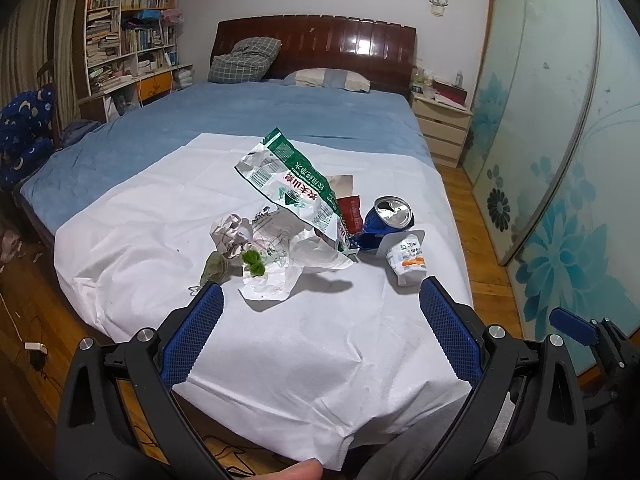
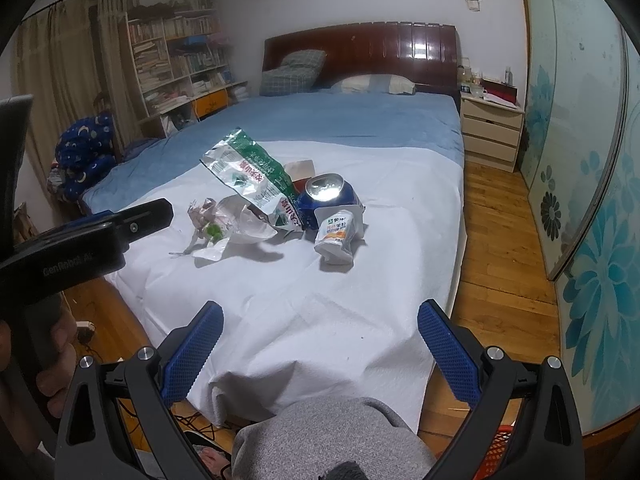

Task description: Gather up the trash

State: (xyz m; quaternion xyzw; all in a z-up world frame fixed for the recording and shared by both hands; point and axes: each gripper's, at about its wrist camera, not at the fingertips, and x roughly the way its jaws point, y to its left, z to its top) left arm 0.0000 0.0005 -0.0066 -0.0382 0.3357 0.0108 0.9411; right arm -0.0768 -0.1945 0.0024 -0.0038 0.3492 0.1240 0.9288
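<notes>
Both tools, the left tool (image 1: 320, 320) and right tool (image 2: 320, 336), hover spread and empty over the bed's white sheet (image 1: 280, 360), short of the trash pile (image 1: 316, 224), whose red wrapper (image 1: 352, 212) is mostly hidden behind a green-and-white bag (image 1: 292, 184).

Both wrist views look from the foot of the bed (image 1: 280, 108) toward the headboard (image 2: 360, 52), angled down; right view sits slightly right and farther back; shared: white sheet (image 1: 280, 340), litter pile, bookshelf (image 2: 176, 60), nightstand (image 1: 440, 128)
</notes>
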